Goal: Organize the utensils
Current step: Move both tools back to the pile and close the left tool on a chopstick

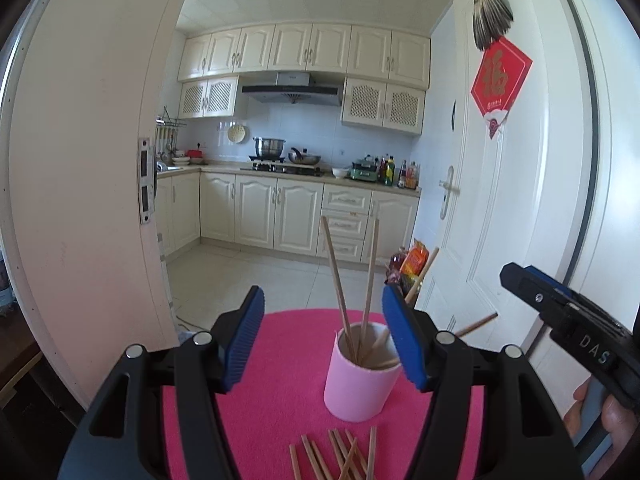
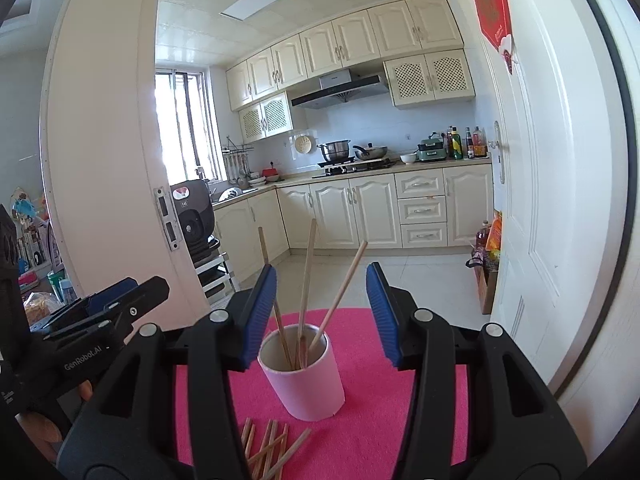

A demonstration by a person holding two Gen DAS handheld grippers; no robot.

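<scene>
A pale pink cup (image 1: 360,388) (image 2: 308,384) stands upright on a bright pink mat (image 1: 288,360) (image 2: 368,412). Several wooden chopsticks (image 1: 370,276) (image 2: 306,276) lean in it, fanned apart. More loose chopsticks (image 1: 340,456) (image 2: 268,448) lie crossed on the mat just in front of the cup. My left gripper (image 1: 323,300) is open, its blue pads apart, the cup beyond and slightly right of the gap. My right gripper (image 2: 322,276) is open too, framing the cup from behind, with nothing between its pads. Each gripper also shows at the edge of the other's view (image 1: 510,278) (image 2: 156,284).
A white door (image 1: 500,200) stands open on the right and a door frame (image 1: 80,200) rises on the left. A box of bottles and packets (image 1: 408,264) sits on the floor by the door. Kitchen cabinets (image 1: 280,212) lie far behind. A hand (image 1: 612,412) holds the right gripper.
</scene>
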